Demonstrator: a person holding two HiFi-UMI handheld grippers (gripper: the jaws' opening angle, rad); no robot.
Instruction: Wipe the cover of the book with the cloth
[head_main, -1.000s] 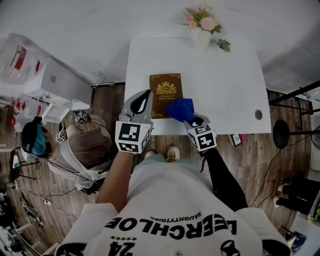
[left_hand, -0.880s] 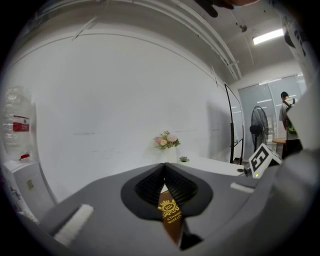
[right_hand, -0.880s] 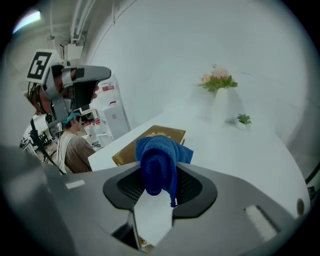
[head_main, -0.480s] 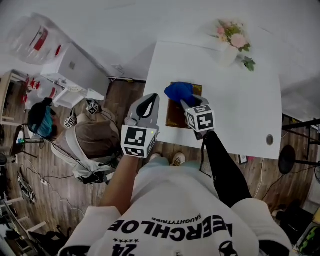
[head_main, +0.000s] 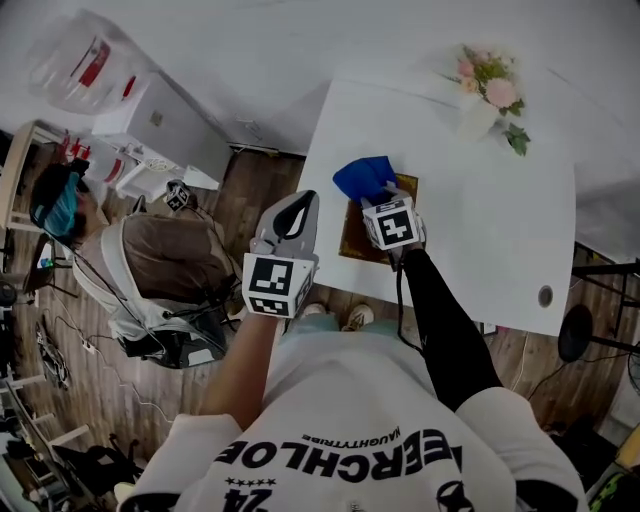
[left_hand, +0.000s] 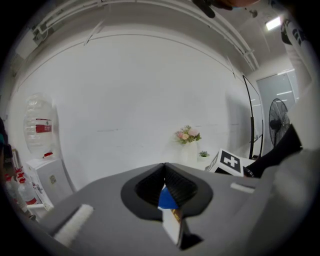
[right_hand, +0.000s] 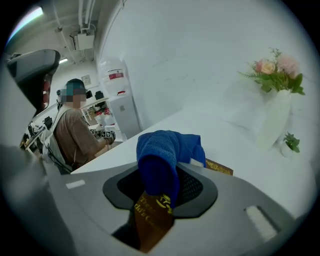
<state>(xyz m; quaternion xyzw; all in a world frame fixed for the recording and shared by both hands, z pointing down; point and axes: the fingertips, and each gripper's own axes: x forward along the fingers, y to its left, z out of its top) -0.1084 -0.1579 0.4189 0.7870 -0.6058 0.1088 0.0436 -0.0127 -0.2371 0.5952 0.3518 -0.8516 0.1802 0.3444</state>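
Blue cloth (head_main: 362, 178) pinched tight in right gripper (head_main: 381, 200), bunched end down over brown hardcover book (head_main: 353, 238), prob. mid-wipe. Book lies flat nr front-left edge of white table (head_main: 480, 240). Left gripper (head_main: 297, 203) jaws together, empty, held off table, clear of stroke.

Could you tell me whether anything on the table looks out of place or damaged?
Nothing stands out. The brown gold-printed book lies flat on the white table, the right gripper holds the blue cloth over it, and the white vase of flowers stands upright.
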